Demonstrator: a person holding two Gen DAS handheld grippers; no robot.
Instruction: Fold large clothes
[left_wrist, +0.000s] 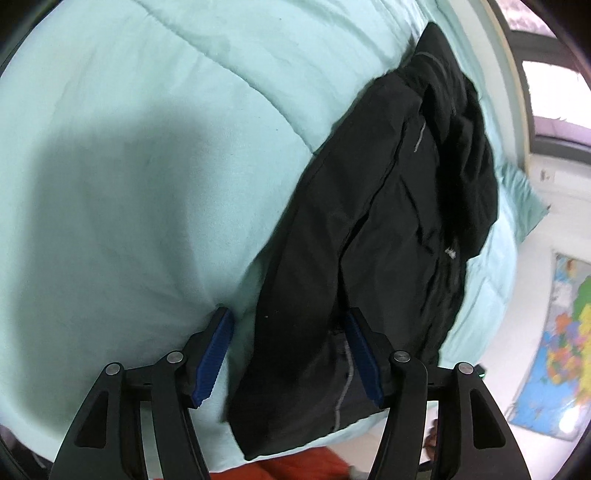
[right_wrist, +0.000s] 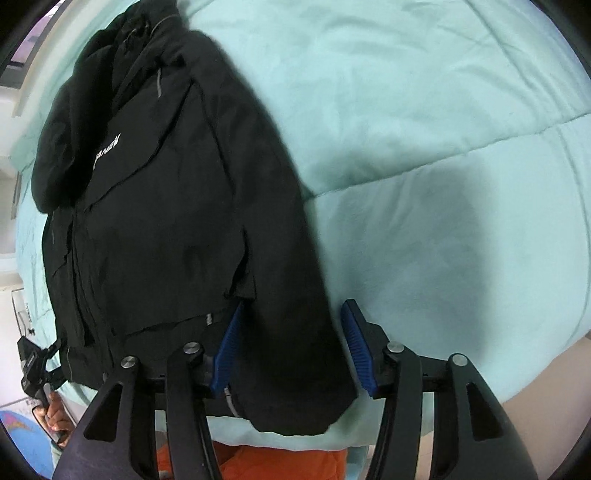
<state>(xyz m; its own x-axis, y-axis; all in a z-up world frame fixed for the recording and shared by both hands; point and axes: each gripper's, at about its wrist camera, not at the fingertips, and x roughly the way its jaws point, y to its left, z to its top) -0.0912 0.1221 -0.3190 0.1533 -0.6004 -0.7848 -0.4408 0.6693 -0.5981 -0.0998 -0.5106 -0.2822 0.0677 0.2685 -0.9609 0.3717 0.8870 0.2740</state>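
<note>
Two wrist fisheyes, steeply downward, close over shared black jacket (left_wrist: 388, 229) on quilt (right_wrist: 424, 129)

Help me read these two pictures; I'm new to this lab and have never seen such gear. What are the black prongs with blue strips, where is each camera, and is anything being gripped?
Each picture comes from a fisheye camera on a hand-held two-finger gripper, looking along its fingers. No robot arm is involved; a person carries one gripper in each hand. The prongs are the fingers, the blue strips their pads.

A black jacket lies on a pale green quilt.

In the left wrist view, the left gripper straddles one sleeve near its cuff. In the right wrist view, the right gripper straddles the other sleeve.

Both grippers stand open: cloth lies between the pads, but gaps show, so nothing is gripped. The left hand shows at the right view's lower left.
</note>
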